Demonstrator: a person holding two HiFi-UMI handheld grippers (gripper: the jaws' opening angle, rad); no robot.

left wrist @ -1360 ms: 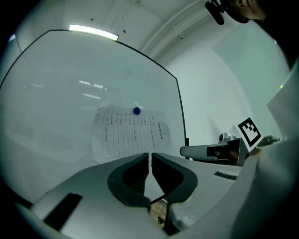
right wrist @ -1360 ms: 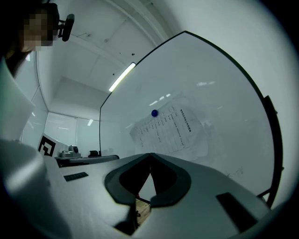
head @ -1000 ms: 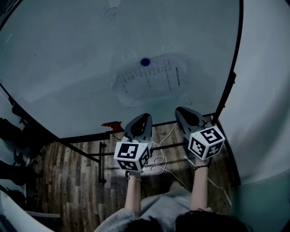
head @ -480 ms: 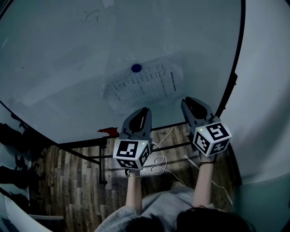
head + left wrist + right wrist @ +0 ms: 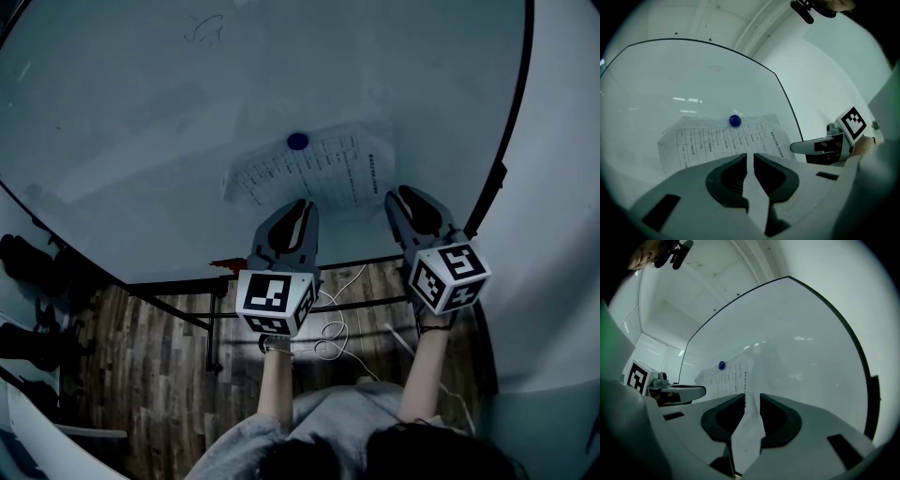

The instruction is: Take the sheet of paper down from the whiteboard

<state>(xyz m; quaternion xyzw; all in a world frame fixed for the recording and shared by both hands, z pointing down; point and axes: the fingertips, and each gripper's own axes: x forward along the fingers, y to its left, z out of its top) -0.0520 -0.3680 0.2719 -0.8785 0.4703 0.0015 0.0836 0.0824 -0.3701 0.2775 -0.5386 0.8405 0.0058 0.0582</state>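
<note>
A printed sheet of paper [image 5: 323, 173] hangs on the whiteboard [image 5: 141, 122], pinned by a blue magnet [image 5: 297, 142] near its top edge. Both grippers point level at the board, just under the sheet. My left gripper [image 5: 299, 206] sits below the sheet's middle; its jaws have just been opening and stand a narrow slit apart [image 5: 750, 156]. My right gripper [image 5: 405, 194] is at the sheet's lower right corner, its jaws just opened to a clear gap [image 5: 752, 397]. Paper [image 5: 729, 373] shows through both gaps, but no pad presses on it.
The board's black frame [image 5: 511, 122] runs down the right side, with a white wall [image 5: 562, 234] beyond. Below the board are a red object [image 5: 231, 263] on the tray rail, black stand bars [image 5: 206, 328], a white cable [image 5: 328, 342] and a wooden floor [image 5: 159, 375].
Both grippers have risen towards the sheet; their tips now reach its lower edge. The sheet and magnet stay on the board.
</note>
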